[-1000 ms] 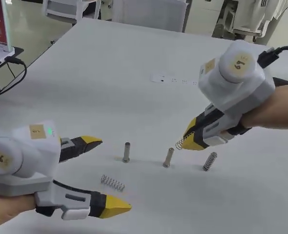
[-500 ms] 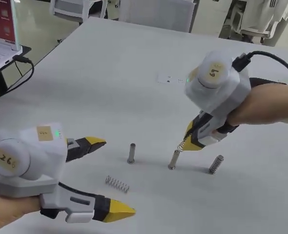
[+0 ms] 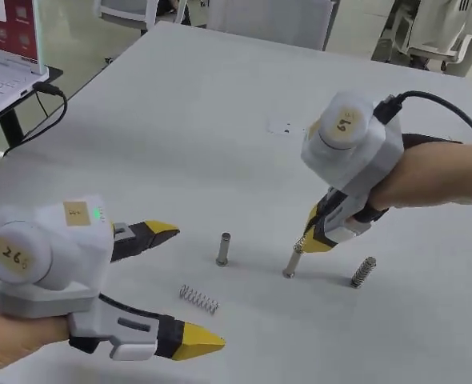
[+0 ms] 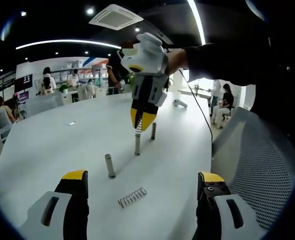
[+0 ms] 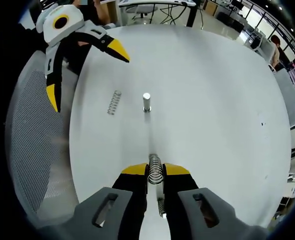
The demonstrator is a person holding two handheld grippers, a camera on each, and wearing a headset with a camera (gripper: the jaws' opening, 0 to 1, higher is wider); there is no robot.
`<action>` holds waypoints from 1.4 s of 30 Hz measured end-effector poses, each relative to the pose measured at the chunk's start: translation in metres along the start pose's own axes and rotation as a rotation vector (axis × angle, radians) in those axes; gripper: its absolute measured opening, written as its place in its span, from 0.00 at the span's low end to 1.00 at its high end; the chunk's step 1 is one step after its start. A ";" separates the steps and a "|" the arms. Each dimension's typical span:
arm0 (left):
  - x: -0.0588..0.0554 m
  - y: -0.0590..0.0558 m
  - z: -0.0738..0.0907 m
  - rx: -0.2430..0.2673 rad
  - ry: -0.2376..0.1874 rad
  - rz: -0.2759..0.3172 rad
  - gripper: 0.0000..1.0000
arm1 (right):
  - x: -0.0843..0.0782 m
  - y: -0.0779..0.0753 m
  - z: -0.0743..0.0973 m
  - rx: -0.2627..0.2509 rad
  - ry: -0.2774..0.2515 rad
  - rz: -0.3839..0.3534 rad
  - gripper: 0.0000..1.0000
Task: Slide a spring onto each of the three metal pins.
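Three metal pins stand in a row on the white table (image 3: 180,144). The left pin (image 3: 223,249) (image 4: 109,165) (image 5: 146,102) is bare. A spring (image 3: 363,272) (image 4: 153,131) sits over the right pin. My right gripper (image 3: 316,240) (image 5: 156,171) (image 4: 143,119) is shut on a second spring (image 5: 156,169) (image 4: 138,131), tilted down, its lower end at the top of the middle pin (image 3: 290,263) (image 4: 137,145). A third spring (image 3: 198,299) (image 4: 132,197) (image 5: 114,102) lies loose in front of the left pin. My left gripper (image 3: 180,288) (image 4: 142,177) hangs open near it, holding nothing.
A laptop (image 3: 4,48) with a black cable (image 3: 48,108) sits on a side stand at the far left. A small white label (image 3: 280,126) lies further back on the table. Chairs (image 3: 272,16) stand beyond the far edge.
My right gripper has tipped downward and brought the held spring's lower end to the top of the middle pin. The left gripper stays open in place.
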State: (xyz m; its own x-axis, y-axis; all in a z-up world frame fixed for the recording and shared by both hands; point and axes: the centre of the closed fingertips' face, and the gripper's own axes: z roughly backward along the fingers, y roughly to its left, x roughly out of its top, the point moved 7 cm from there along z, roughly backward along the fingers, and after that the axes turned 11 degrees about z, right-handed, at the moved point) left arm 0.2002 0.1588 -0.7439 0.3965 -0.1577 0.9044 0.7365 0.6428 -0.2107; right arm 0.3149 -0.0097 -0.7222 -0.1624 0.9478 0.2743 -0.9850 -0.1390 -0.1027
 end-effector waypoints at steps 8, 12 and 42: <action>-0.001 0.002 0.000 -0.002 0.003 0.004 0.86 | 0.000 0.001 -0.016 0.024 0.047 0.016 0.09; -0.002 0.003 0.000 -0.002 0.002 0.006 0.85 | -0.001 0.001 -0.026 0.029 0.065 0.018 0.09; -0.006 0.003 0.001 -0.003 0.012 0.015 0.81 | -0.013 0.005 -0.051 0.016 0.034 -0.024 0.15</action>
State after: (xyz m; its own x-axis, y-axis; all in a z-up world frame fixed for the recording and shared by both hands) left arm 0.1999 0.1623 -0.7496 0.4144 -0.1569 0.8964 0.7318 0.6430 -0.2258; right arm 0.3147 -0.0078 -0.7754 -0.1366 0.9600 0.2443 -0.9895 -0.1203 -0.0807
